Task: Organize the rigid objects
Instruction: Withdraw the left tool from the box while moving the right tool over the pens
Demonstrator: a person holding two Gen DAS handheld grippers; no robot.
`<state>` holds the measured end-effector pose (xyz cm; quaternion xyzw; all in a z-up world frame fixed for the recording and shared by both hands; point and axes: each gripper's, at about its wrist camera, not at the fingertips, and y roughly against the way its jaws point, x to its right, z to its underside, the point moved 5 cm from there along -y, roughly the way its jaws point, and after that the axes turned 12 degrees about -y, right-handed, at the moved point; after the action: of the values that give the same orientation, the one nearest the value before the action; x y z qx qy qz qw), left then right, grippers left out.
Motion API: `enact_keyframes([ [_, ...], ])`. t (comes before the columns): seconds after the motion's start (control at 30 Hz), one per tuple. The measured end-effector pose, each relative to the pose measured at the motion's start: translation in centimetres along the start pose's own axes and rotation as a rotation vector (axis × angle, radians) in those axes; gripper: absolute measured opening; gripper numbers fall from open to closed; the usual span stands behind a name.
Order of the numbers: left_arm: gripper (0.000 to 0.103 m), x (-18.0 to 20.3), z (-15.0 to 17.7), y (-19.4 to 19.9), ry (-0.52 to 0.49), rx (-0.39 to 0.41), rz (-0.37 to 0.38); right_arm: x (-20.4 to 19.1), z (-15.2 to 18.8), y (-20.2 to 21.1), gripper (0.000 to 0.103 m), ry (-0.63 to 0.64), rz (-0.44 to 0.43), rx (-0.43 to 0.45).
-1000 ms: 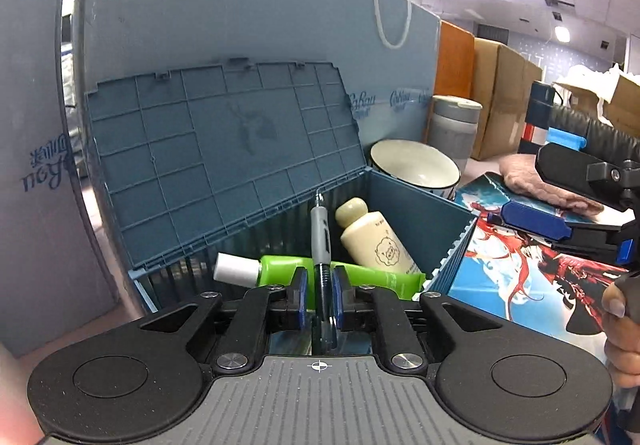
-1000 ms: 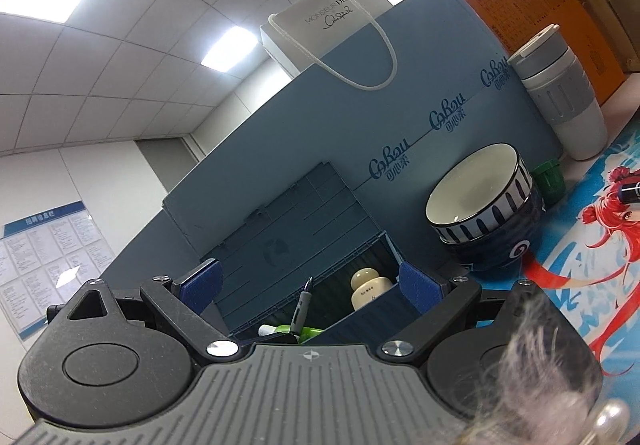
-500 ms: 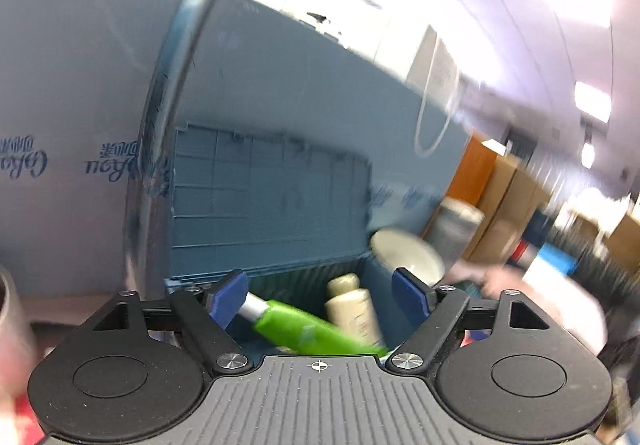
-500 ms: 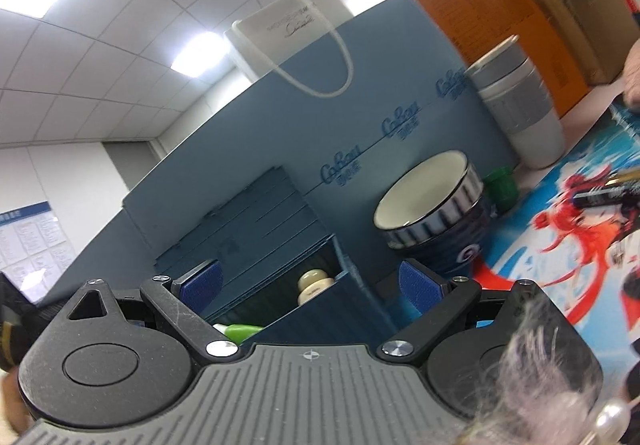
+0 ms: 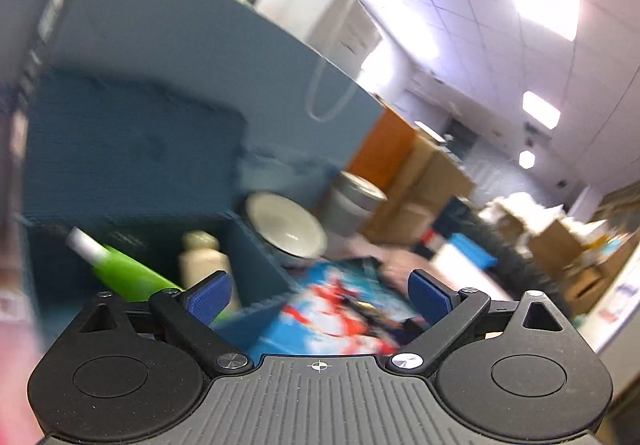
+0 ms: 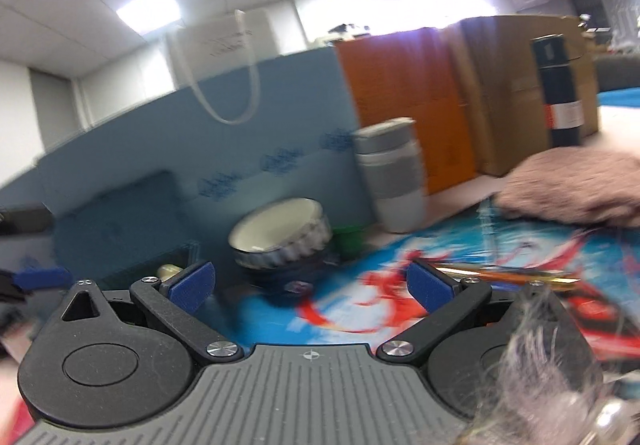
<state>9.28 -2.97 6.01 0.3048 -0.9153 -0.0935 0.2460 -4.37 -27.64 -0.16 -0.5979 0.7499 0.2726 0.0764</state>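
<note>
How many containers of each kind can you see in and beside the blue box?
Bottles: 2, a green bottle and a cream bottle, both in the blue box
Bowls: 1, the bowl
Tumblers: 1, the grey tumbler
Total: 4

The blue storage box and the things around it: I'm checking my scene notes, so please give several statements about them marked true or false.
1. A green tube lies inside the blue storage box. True.
2. The left hand-held gripper is clamped on a pen. False: its jaws stand wide apart with nothing between them, having just opened.
3. The bowl stands outside the box, beside it. True.
4. The grey lidded cup lies on its side. False: it stands upright behind the bowl.
5. The right hand-held gripper is open and empty. True.
</note>
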Motion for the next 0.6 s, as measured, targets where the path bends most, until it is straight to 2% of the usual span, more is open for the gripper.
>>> enact_keyframes([
  [0.1,0.098,1.1,0.9,-1.6,0.040,-0.021,0.074,1.3,0.3,0.2,0.103,0.064,0.063,-0.026],
  [0.2,0.098,1.6,2.4,-2.4,0.000,-0.064,0.098,1.9,1.0,0.7,0.103,0.169,0.102,-0.052],
  [0.3,0.098,0.9,2.8,-2.4,0.004,-0.098,0.074,1.5,2.3,1.3,0.103,0.298,0.061,-0.104],
  [0.4,0.098,0.9,2.8,-2.3,0.003,-0.083,0.090,0.9,3.4,0.6,0.102,0.446,0.101,-0.137],
  [0.53,0.098,1.0,3.0,-2.3,-0.024,-0.090,0.066,1.4,3.3,-1.5,0.099,0.535,0.124,-0.164],
  [0.6,0.098,1.0,3.0,-2.3,-0.028,-0.089,0.068,2.1,2.3,-3.0,0.095,0.532,0.143,-0.165],
])
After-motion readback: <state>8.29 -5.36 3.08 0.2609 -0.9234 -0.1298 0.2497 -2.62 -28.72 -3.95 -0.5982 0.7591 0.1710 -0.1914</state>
